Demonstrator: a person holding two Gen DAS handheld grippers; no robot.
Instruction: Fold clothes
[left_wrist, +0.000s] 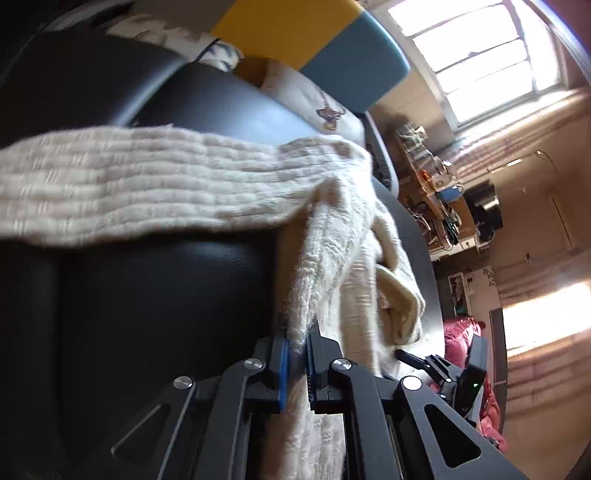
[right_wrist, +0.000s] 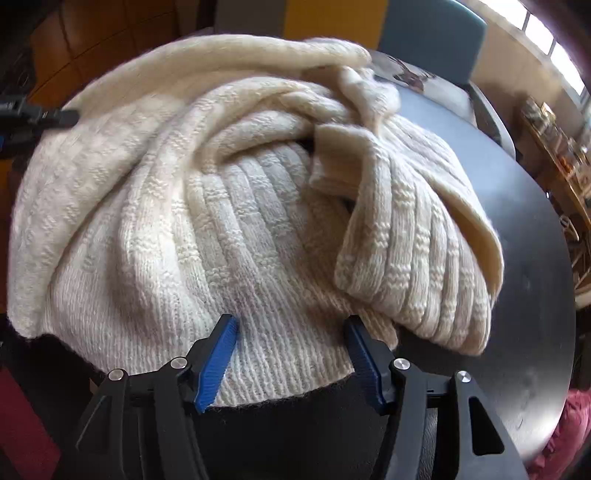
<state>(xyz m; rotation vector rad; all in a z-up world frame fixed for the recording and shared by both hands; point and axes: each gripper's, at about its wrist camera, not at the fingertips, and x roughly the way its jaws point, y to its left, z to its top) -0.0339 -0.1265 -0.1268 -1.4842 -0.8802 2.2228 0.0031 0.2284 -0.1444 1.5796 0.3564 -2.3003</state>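
Garment: cream cable-knit woollen sweater (right_wrist: 229, 206), bunched in a heap, not flat.
Garment location: on the dark round worktop (right_wrist: 532, 258); in the right wrist view its ribbed hem lies nearest the camera, over a black surface at the near edge.
Garment detail: one ribbed cuff (right_wrist: 340, 162) folds back on top of the heap, right of centre.
Left tongs (left_wrist: 295, 354): closed tight on a fold of the sweater; the knit passes between the blue pads (left_wrist: 283, 369) and runs up from them.
Left view, cloth: a long ribbed band of the sweater (left_wrist: 147, 184) stretches across a black padded chair back (left_wrist: 166, 295); picture blurred.
Right tongs (right_wrist: 291, 354): spread wide, hem between the blue pads (right_wrist: 218, 362); the pads stand at the edges of the knit, and no squeeze on the cloth is visible.
Other tongs in right view: a black tip (right_wrist: 40, 118) at the left edge, against the sweater's far shoulder.
Surroundings: yellow and blue panel (left_wrist: 314, 37) behind the worktop; bright window (left_wrist: 487, 55); cluttered shelf (left_wrist: 436, 192) along the wall; pink cloth (left_wrist: 476, 369) low at the right.
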